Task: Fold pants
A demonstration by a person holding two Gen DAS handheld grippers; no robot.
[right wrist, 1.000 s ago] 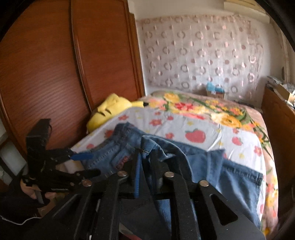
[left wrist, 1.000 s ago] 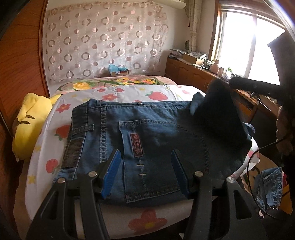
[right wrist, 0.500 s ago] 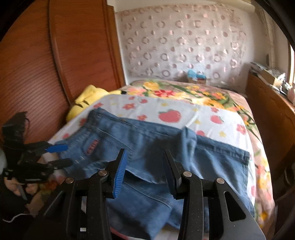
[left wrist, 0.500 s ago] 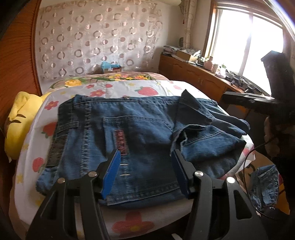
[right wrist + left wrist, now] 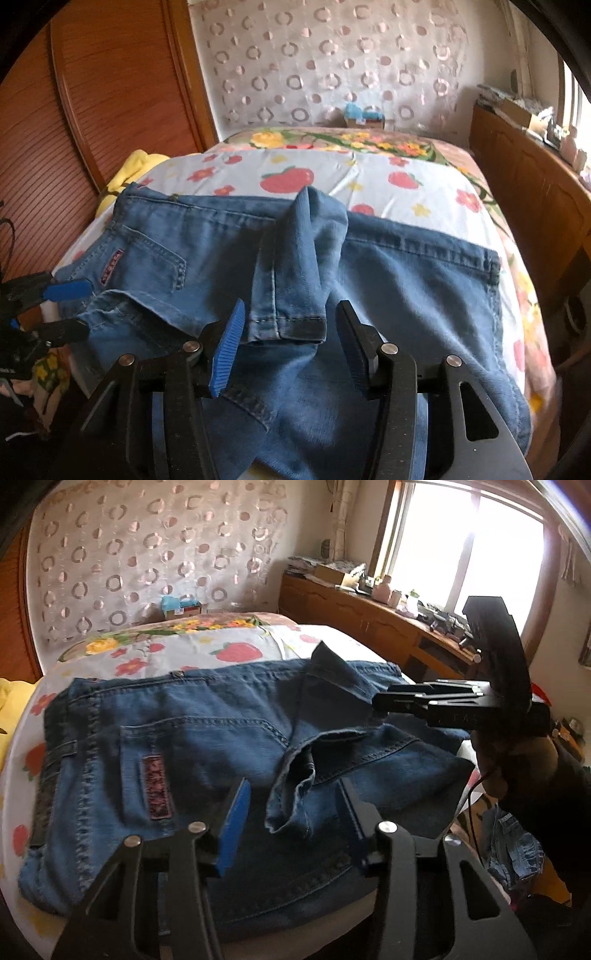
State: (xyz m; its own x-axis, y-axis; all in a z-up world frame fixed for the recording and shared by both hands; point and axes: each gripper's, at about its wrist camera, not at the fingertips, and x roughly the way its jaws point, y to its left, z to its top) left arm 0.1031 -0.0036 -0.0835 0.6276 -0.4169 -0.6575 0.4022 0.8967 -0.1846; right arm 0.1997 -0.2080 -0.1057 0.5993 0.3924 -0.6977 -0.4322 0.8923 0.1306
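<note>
Blue jeans (image 5: 192,746) lie across the near end of the bed, waist to the left, back pocket with a red label facing up. The legs are folded back over the seat, with the hems bunched and wrinkled in the middle; they also show in the right wrist view (image 5: 406,280). One hem cuff (image 5: 286,325) lies between my right gripper's fingers. My left gripper (image 5: 291,812) is open and empty over the near hem. My right gripper (image 5: 290,332) is open, holding nothing; it shows from the side in the left wrist view (image 5: 376,701). The left gripper shows at the left edge of the right wrist view (image 5: 72,306).
The bed has a white floral sheet (image 5: 332,173). A yellow plush (image 5: 136,166) lies at its left by a wooden wardrobe (image 5: 103,96). A wooden cabinet (image 5: 362,613) runs under the window on the right. More denim (image 5: 513,849) lies on the floor at right.
My right gripper opened and let go of the pant leg, which dropped folded onto the seat of the jeans. Both grippers then shifted in closer over the bunched hems.
</note>
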